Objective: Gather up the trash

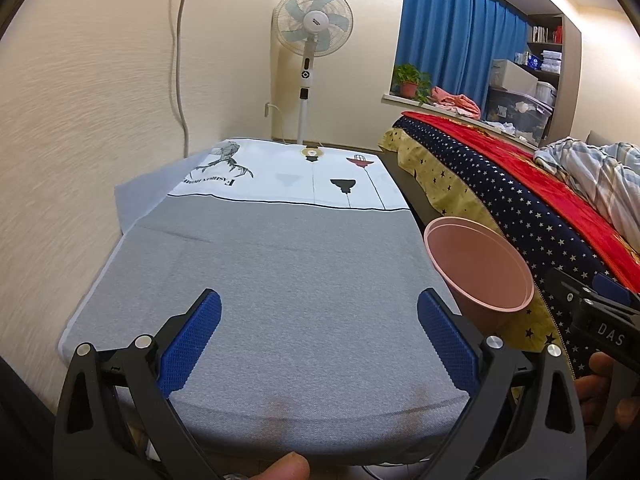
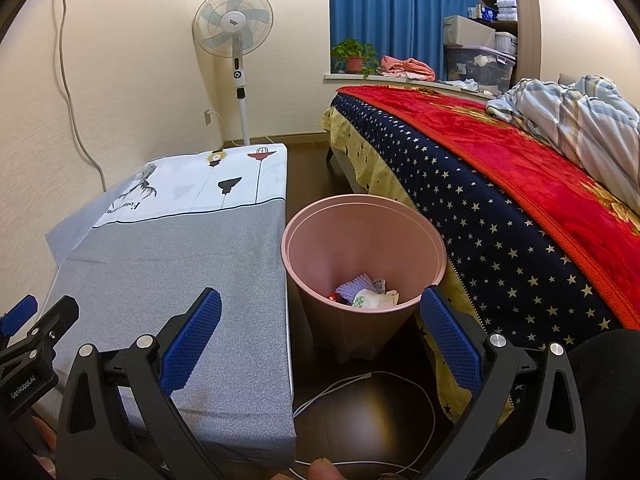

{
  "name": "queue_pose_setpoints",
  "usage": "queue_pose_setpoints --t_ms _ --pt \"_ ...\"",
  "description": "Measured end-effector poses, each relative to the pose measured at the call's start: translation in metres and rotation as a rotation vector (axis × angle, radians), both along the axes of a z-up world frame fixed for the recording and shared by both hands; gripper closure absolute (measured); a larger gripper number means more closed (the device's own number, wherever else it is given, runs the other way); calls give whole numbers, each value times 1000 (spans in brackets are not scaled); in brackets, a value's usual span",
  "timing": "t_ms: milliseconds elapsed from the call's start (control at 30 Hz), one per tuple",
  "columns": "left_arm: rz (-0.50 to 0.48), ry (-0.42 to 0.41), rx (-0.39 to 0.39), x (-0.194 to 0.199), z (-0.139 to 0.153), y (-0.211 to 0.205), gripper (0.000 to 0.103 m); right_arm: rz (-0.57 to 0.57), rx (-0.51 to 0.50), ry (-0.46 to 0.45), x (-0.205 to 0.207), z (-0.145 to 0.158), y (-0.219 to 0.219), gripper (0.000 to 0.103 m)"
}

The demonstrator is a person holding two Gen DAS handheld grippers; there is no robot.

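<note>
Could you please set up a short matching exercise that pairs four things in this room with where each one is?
Things:
1. pink bin
2. crumpled trash
3. standing fan
4. potted plant

Places:
A. on the window sill
B. in the corner beyond the table
C. on the floor between table and bed
D. at the bottom of the bin

Pairs: 1-C, 2-D, 3-B, 4-A

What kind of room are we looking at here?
Most likely a bedroom in a home. A bed with a red blanket and star-patterned navy sheet runs along one side, a white standing fan sits in the corner, and a pink plastic bin holding crumpled scraps stands on the dark floor.
</note>
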State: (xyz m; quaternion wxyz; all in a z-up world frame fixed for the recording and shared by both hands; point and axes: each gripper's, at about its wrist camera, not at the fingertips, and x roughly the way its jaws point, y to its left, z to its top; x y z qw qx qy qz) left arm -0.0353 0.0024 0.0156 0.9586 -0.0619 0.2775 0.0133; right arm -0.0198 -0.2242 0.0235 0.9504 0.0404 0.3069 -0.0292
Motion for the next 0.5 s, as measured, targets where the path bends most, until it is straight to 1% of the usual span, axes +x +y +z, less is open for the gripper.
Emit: queue_pose_setpoints --t_ms 500 --pt "3 3 -3 1 -2 -1 8 1 -2 0 0 -1 0 5"
